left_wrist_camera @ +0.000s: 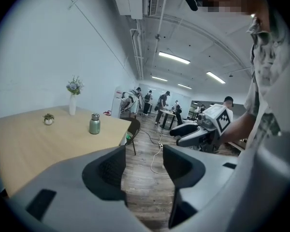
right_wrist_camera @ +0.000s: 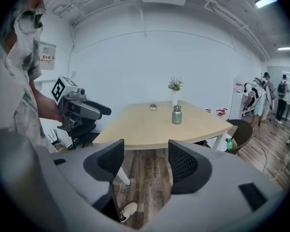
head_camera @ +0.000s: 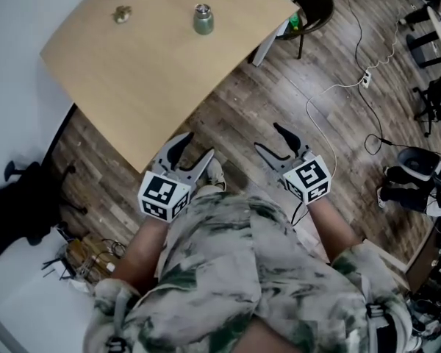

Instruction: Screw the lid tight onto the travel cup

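Observation:
A green travel cup [head_camera: 203, 19] with a silver lid on top stands upright on the far part of the wooden table [head_camera: 154, 72]. The same cup [left_wrist_camera: 94, 123] shows small in the left gripper view, and the cup [right_wrist_camera: 176, 114] in the right gripper view too. How tight the lid sits I cannot tell. My left gripper [head_camera: 197, 145] and right gripper [head_camera: 267, 137] hang over the floor close to the person's body, well short of the table. Both are open with nothing between the jaws, as seen on the left gripper [left_wrist_camera: 144, 166] and the right gripper [right_wrist_camera: 145, 163].
A small potted plant [head_camera: 122, 13] sits left of the cup, and a white vase with flowers [right_wrist_camera: 174, 93] stands behind it. A dark chair [head_camera: 316, 2] is at the table's far corner. Cables [head_camera: 338, 87] trail over the wood floor. Several people [left_wrist_camera: 150, 103] stand far off.

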`<state>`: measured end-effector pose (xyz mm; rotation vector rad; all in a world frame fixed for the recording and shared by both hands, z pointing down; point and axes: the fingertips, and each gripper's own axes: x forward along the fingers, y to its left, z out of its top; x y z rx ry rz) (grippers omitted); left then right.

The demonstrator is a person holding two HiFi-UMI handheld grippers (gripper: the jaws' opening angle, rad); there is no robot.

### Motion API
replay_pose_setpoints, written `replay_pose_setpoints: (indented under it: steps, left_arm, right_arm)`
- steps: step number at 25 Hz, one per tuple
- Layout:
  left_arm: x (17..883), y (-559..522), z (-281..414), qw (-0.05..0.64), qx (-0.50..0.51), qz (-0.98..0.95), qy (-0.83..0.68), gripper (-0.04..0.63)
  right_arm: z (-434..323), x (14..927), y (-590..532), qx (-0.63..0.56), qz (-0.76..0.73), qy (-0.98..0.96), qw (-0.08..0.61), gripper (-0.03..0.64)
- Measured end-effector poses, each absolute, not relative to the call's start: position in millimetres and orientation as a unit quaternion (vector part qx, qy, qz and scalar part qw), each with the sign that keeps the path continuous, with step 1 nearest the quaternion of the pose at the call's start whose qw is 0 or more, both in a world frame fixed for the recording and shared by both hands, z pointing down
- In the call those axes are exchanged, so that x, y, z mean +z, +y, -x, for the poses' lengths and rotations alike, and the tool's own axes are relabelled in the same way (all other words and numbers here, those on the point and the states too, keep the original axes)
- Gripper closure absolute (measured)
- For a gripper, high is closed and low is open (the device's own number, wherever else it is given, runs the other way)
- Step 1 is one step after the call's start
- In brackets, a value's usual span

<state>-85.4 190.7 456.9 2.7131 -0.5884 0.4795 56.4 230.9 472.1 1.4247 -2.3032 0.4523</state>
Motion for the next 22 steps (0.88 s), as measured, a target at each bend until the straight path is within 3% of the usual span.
replay_pose_setpoints:
  steps: [15, 22]
  left_arm:
    - [452, 108, 109, 0.161, 0.148, -0.948, -0.23, 0.351]
    - [452, 80, 88, 0.157, 0.145, -0.939, -0.269, 0.351]
  right_arm:
    - [-38, 456, 133, 0.145, -0.497, -0.833, 0.198, 0.319]
    - [-61, 455, 93, 0.139, -0.463, -0.854, 0.191, 0.325]
